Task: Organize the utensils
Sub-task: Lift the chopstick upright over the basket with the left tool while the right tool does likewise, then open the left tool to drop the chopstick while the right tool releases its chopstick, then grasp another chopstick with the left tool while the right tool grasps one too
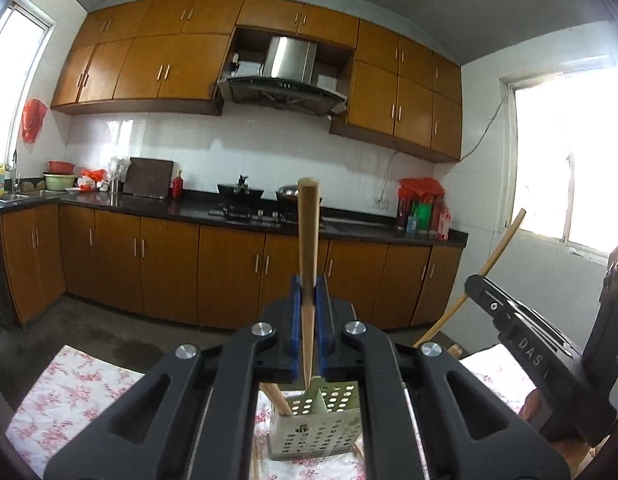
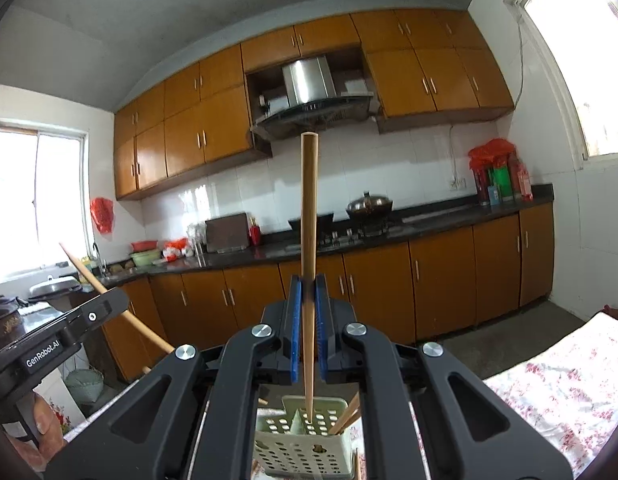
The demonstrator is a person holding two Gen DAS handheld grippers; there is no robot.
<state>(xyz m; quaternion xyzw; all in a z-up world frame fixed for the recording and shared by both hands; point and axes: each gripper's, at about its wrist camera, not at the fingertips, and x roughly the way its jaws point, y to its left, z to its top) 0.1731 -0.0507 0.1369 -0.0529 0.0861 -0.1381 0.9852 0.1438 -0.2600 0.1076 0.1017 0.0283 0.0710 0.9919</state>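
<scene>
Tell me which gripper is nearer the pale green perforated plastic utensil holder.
Neither clearly: both are about equally near. The left gripper and the right gripper each hold a wooden chopstick, tip just over the utensil holder, right at its rim.

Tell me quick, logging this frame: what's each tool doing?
Left tool: closed on a chopstick above the holder.
Right tool: closed on another chopstick.
</scene>
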